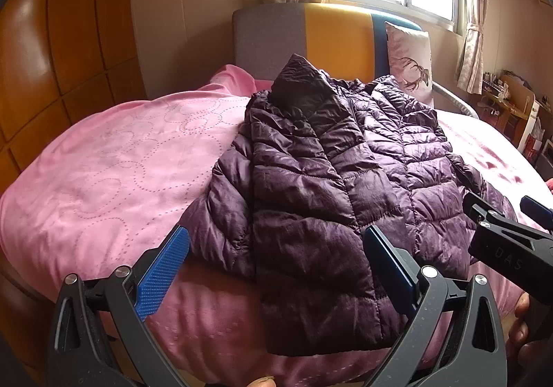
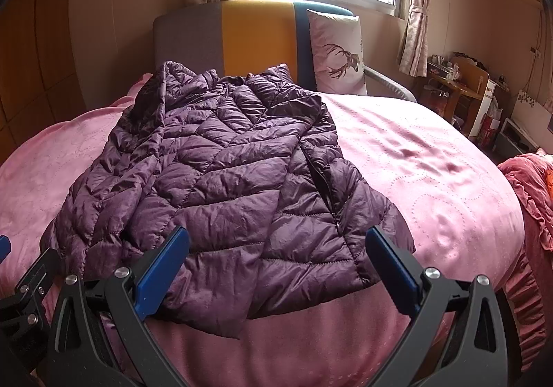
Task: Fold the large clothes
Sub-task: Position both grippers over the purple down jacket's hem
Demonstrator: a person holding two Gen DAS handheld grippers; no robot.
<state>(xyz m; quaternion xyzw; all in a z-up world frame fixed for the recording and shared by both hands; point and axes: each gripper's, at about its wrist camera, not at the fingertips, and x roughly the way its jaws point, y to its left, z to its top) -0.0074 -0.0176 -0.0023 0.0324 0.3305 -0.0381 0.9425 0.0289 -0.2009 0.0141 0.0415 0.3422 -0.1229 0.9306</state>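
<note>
On the pink bed (image 1: 96,162), a purple quilted jacket (image 1: 311,179) is lying spread out, its hood toward the headboard (image 2: 255,37). Near the jacket's hem, the left claw (image 1: 276,262) and right claw (image 2: 276,262) are hovering, jaws wide apart, holding nothing.

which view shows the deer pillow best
The right wrist view: the deer pillow stands whole against the headboard, antlers and head clear. In the left wrist view the same pillow sits smaller toward the edge, its lower left corner hidden behind the jacket.
</note>
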